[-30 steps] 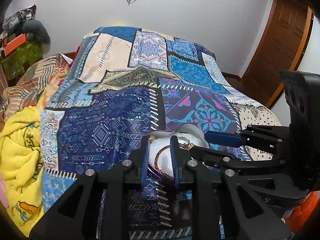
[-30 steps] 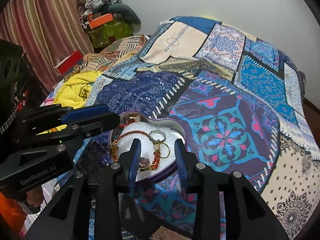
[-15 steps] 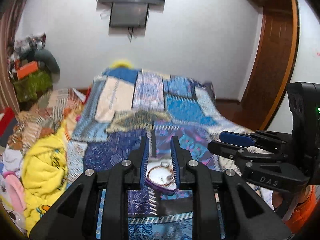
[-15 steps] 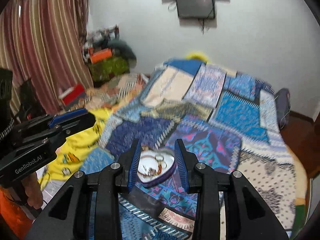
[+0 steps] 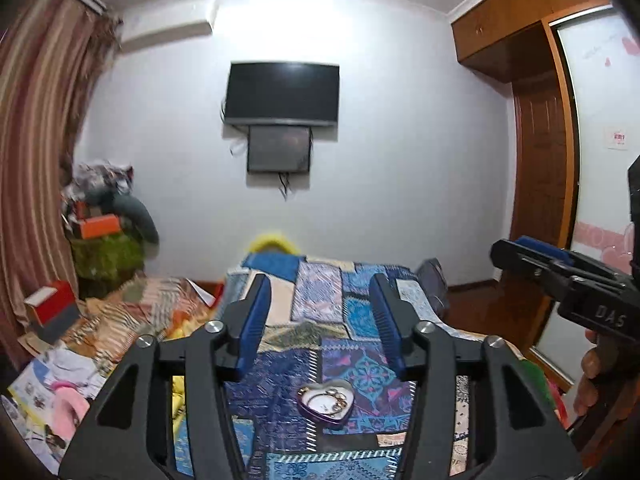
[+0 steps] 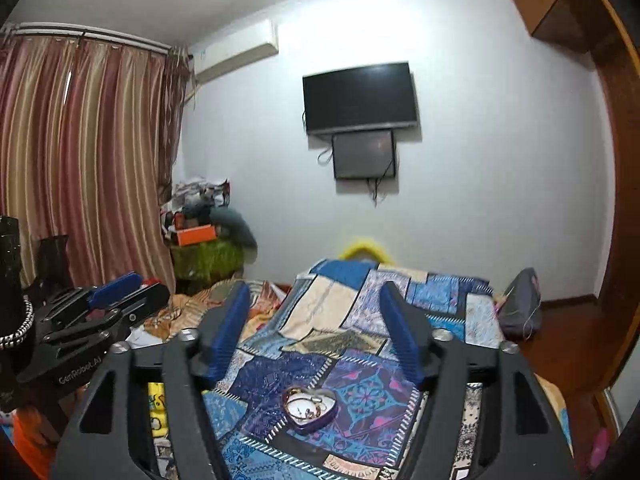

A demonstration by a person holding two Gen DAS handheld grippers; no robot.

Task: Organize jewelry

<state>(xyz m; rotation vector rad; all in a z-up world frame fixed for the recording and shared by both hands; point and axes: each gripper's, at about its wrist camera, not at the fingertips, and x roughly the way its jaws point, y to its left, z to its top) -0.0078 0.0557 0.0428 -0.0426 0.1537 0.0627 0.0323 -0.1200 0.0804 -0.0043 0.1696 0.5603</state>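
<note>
1. A heart-shaped tin point(image 5: 327, 402) is seen on the bed point(image 5: 280, 408), lying flat near the bed's near edge, about midway across it.
2. The tin's pointed tip is directed toward the near edge and its lobes toward the far wall.
3. Rings and bracelets point(image 6: 307, 405) are held inside it.
4. The left hand-held gripper point(image 5: 320, 324) is kept spread apart, grasping nothing.
5. The right hand-held gripper point(image 6: 316, 330) is likewise spread and unloaded, raised above the tin.

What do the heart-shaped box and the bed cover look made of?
Heart-shaped box: probably thin metal tin, with a glossy purple wall, bright rim and white lining; painted plastic remains possible. Bed cover: woven or printed fabric, matte, with patchwork pattern and soft folds.
</note>
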